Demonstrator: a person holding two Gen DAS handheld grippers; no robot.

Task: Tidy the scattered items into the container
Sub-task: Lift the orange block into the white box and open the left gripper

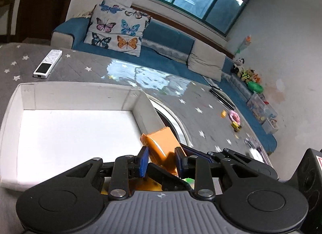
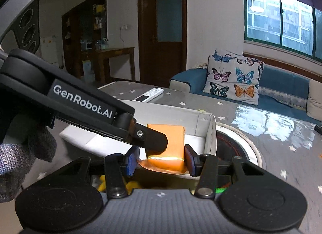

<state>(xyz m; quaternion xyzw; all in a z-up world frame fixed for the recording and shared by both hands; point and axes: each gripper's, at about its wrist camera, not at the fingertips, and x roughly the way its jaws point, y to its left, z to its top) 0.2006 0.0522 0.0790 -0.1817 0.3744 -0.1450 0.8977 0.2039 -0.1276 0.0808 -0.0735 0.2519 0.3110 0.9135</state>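
An orange carton (image 1: pixel 161 145) sits between the blue pads of my left gripper (image 1: pixel 161 161), which is shut on it, over the right edge of the white box (image 1: pixel 80 97). In the right wrist view the same carton (image 2: pixel 171 139) lies between my right gripper's pads (image 2: pixel 161 160), which stand a little wider than the carton; whether they touch it is unclear. The left gripper's finger (image 2: pixel 151 139) crosses in front of the carton above the box (image 2: pixel 209 131). Small toys (image 1: pixel 234 120) lie scattered on the grey star-patterned table at the right.
A white remote (image 1: pixel 48 64) lies on the table behind the box. A round induction hob (image 1: pixel 175 125) is set in the table right of the box. A blue sofa with a butterfly pillow (image 1: pixel 118 26) stands behind. Plush toys (image 1: pixel 245 73) sit at the far right.
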